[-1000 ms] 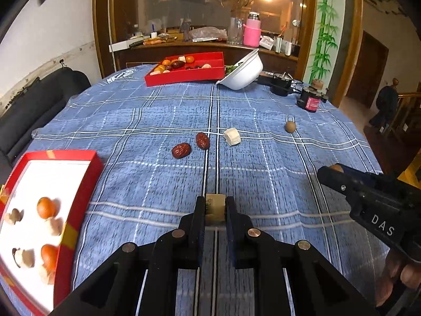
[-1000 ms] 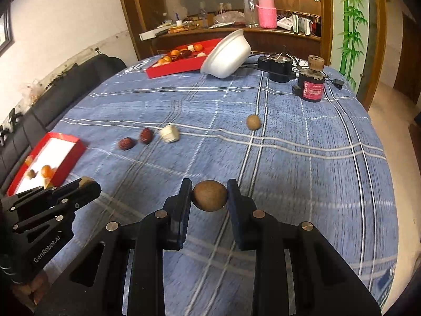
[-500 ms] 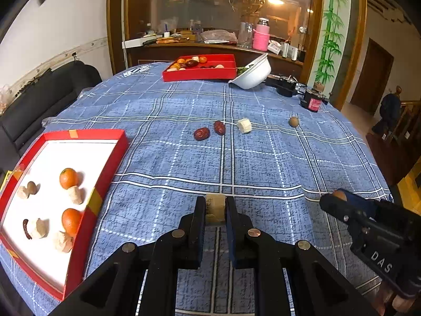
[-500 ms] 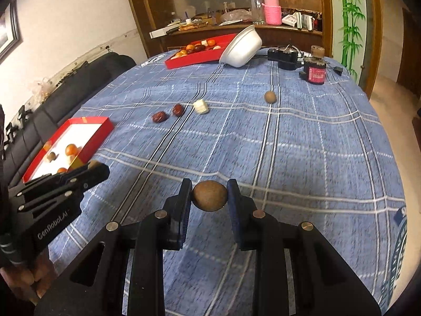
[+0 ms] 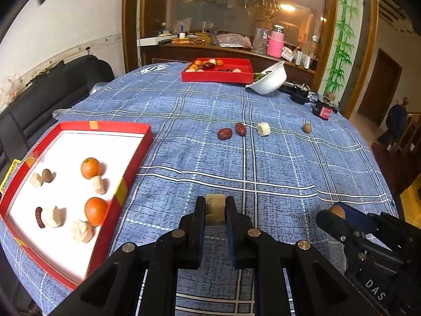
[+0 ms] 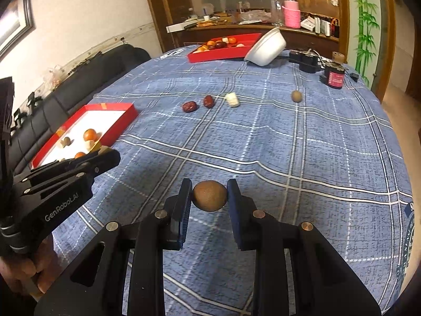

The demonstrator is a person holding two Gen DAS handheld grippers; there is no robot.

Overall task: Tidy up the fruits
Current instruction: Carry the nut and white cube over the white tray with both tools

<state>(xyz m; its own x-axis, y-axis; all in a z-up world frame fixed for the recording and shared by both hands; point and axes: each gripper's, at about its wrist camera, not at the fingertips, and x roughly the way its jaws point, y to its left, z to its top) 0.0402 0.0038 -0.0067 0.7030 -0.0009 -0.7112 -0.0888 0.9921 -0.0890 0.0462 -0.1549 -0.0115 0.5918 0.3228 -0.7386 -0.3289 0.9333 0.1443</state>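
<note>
My left gripper point(image 5: 215, 209) is shut on a pale beige chunk point(image 5: 215, 205), held above the blue checked tablecloth just right of the near red tray point(image 5: 123, 189). That tray holds two oranges point(image 5: 90, 168), several pale chunks and a small brown fruit. My right gripper point(image 6: 210, 196) is shut on a round brown fruit point(image 6: 210, 195); it also shows at the lower right of the left wrist view point(image 5: 337, 212). On the cloth farther off lie two red dates point(image 5: 225, 133), a pale chunk point(image 5: 263, 128) and another brown fruit point(image 5: 306, 128).
A second red tray point(image 5: 215, 77) with mixed fruit stands at the table's far side, with a tilted white bowl point(image 5: 271, 79) leaning beside it. A black device and a red-labelled spool point(image 5: 325, 110) sit at the far right. A black sofa point(image 5: 44, 100) runs along the left.
Both grippers have drawn back toward the near edge and left with their loads; the near red tray shows much more fully and the loose dates look farther away.
</note>
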